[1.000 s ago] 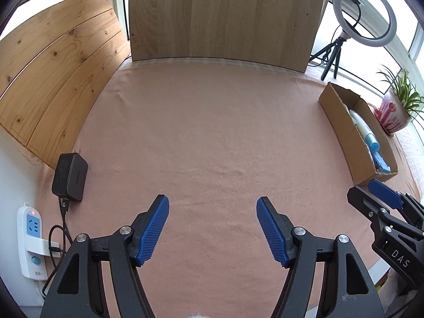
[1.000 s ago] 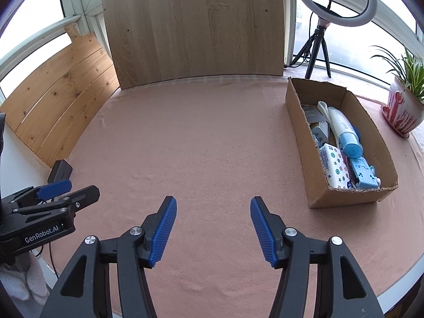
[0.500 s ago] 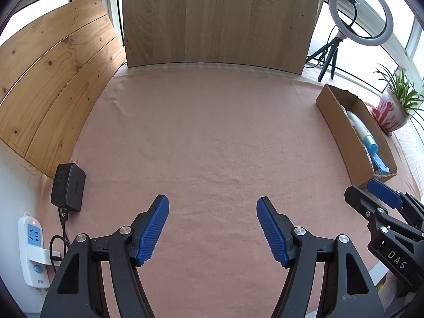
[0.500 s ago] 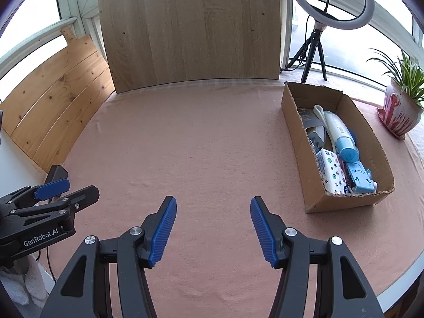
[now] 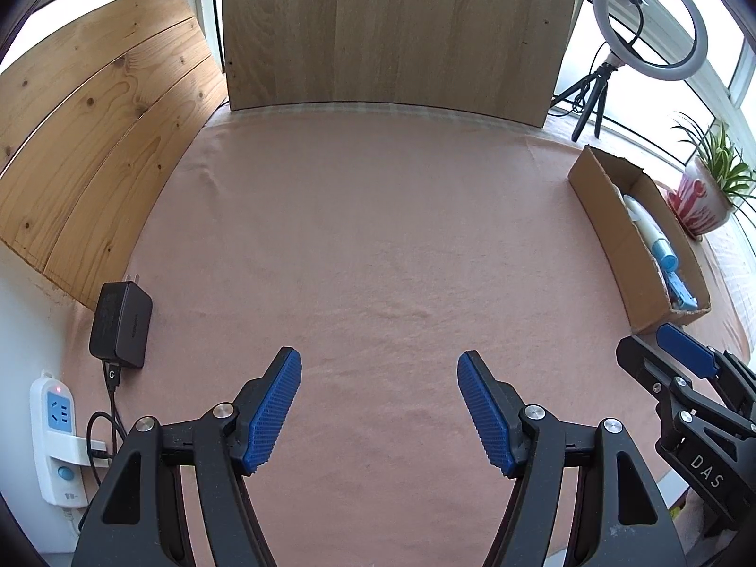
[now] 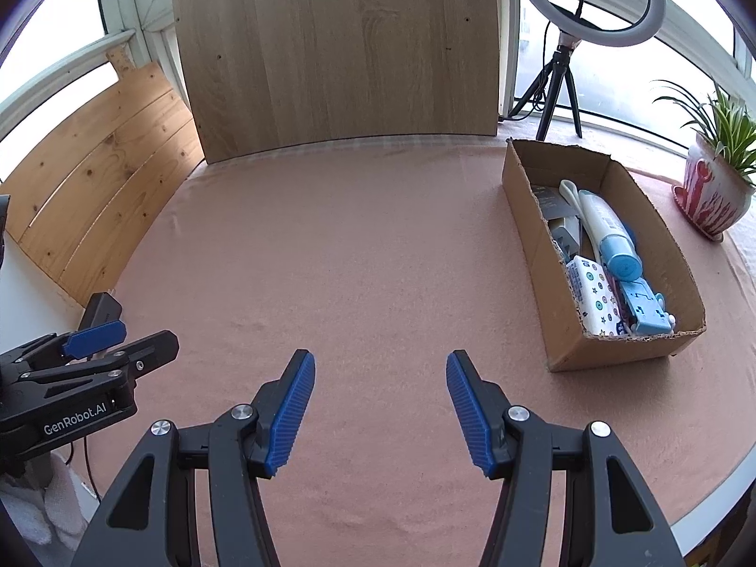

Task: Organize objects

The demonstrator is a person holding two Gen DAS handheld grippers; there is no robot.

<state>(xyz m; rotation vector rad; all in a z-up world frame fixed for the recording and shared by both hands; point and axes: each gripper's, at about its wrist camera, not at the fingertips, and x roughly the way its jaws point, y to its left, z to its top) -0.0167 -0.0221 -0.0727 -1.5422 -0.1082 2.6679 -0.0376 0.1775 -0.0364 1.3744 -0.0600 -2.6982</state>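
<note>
We find both grippers drawn back since a second ago, left gripper (image 5: pixel 379 406) and right gripper (image 6: pixel 378 408) fingers apart and empty, cardboard box (image 6: pixel 538 255) unmoved at the bench's (image 6: pixel 359 255) right side.

Lighting: bright daylight from windows (image 6: pixel 614 71) along the upper edges, overexposed to white. Shadows: soft, faint on the worktop (image 5: pixel 378 236). Focus: sharp throughout. Distortion: strong fisheye bending at edges; black vignette in corners.

You can read "GenRobot.AI" in white on the black left gripper (image 6: pixel 90 364) body; "DAS" in white on the black right gripper (image 5: pixel 680 378) body.
</note>
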